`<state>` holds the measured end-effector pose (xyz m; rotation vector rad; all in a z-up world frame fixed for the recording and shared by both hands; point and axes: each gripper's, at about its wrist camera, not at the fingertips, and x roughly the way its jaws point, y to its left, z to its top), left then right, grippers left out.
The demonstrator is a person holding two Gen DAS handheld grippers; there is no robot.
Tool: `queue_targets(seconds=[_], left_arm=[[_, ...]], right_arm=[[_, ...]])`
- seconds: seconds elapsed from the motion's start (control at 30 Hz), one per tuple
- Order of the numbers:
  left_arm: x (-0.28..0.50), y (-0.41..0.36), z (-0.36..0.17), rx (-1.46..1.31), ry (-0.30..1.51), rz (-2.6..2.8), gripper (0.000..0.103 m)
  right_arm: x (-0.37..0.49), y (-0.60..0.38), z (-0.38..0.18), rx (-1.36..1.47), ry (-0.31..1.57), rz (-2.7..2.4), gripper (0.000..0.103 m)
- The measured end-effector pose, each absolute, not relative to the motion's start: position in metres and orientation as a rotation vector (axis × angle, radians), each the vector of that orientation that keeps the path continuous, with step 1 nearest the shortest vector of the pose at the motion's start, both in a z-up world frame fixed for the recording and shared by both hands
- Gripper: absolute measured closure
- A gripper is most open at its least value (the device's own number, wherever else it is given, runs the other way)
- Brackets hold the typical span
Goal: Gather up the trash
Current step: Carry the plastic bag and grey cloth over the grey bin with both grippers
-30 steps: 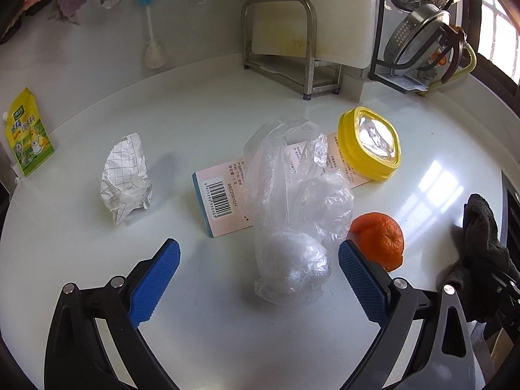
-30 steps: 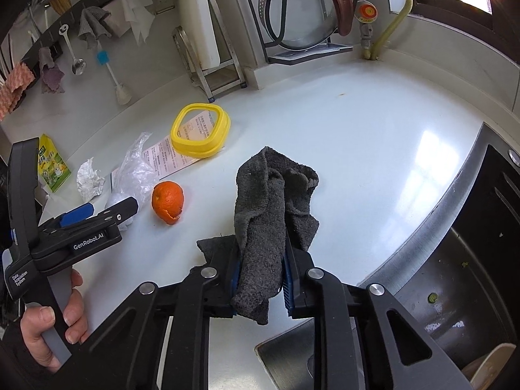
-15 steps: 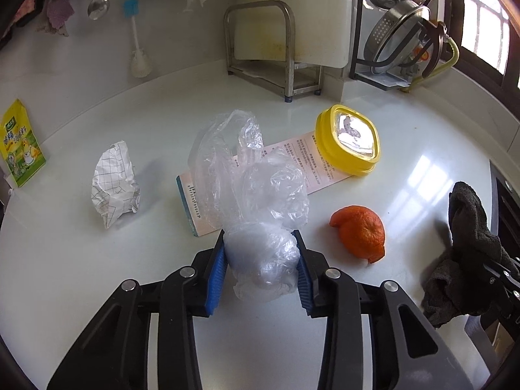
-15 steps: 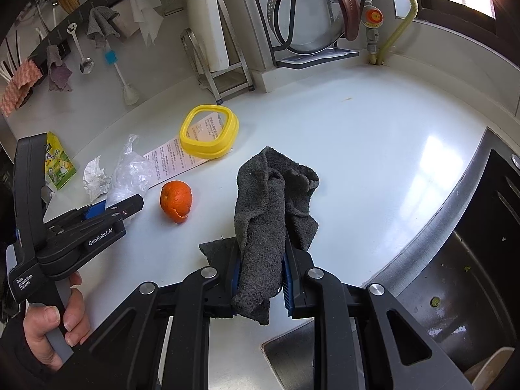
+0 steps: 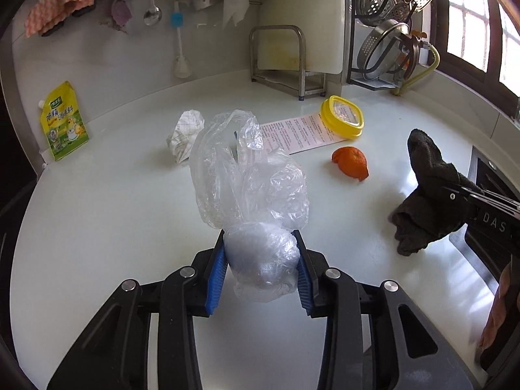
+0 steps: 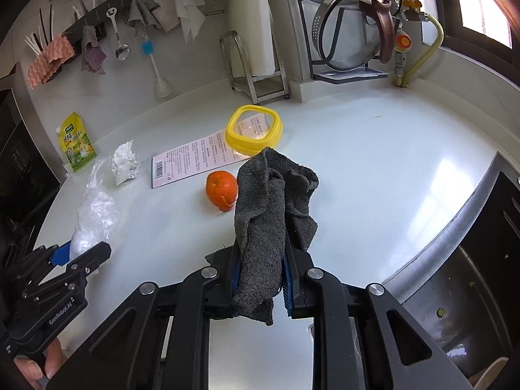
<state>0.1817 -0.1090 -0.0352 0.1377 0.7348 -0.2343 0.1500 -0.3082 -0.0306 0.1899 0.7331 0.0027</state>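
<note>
My left gripper (image 5: 261, 266) is shut on a crumpled clear plastic bag (image 5: 250, 188) and holds it above the white counter; the bag also shows in the right wrist view (image 6: 94, 214). My right gripper (image 6: 261, 279) is shut on a dark grey rag (image 6: 273, 221), which also shows in the left wrist view (image 5: 425, 191). On the counter lie an orange peel (image 5: 351, 162), a crumpled checked paper (image 5: 185, 136), a printed leaflet (image 5: 299, 133) and a yellow-rimmed lid (image 5: 341, 120).
A yellow sachet (image 5: 63, 122) leans on the wall at the left. A cutting-board rack (image 5: 286, 65) and a pot rack (image 5: 390, 48) stand at the back. A dark sink (image 6: 471, 279) drops off at the right counter edge.
My left gripper closed on the plastic bag, lifted it off the counter and pulled back toward the left. My right gripper kept holding the rag.
</note>
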Motion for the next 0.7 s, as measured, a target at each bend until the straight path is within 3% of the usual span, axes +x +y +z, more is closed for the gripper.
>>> queue_targets(seconds=[0.4, 0.7], left_arm=[[0.084, -0.082, -0.027, 0.162, 0.666, -0.232, 0.066], [0.027, -0.066, -0.035, 0.177, 0.647, -0.279, 0.066]], right_arm=[[0.039, -0.276, -0.019, 0.238, 0.65, -0.005, 0.084], [-0.035, -0.241, -0.045, 0.271, 0.664, -0.002, 0.084]])
